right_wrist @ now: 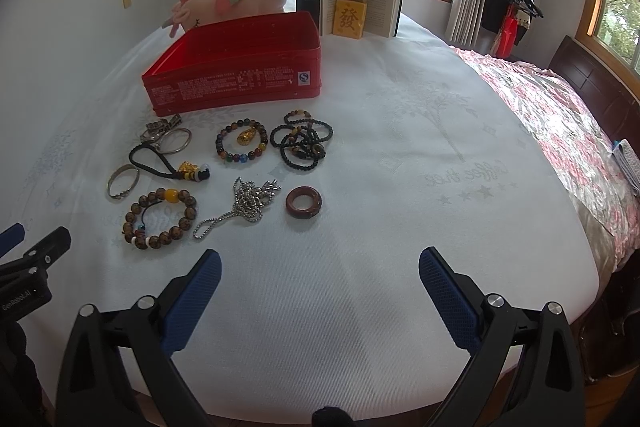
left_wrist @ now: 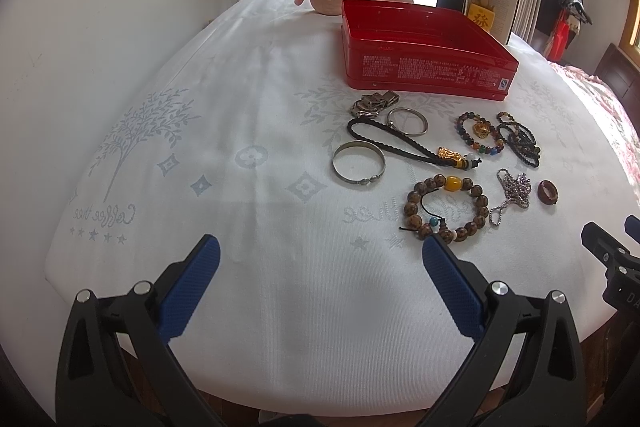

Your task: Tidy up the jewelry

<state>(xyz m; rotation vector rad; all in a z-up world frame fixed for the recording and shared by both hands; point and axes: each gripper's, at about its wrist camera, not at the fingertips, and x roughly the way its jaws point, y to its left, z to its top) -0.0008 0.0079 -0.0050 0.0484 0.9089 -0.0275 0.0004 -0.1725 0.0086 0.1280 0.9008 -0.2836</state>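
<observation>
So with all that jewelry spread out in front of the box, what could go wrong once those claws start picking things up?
1. The black bead strands lie tangled in a heap; lifting one may drag the others along.
2. The silver ball chain is thin and limp, so it could slip from the right gripper.
3. The black cord touches the silver ring and may pull it away from the red box.
</observation>
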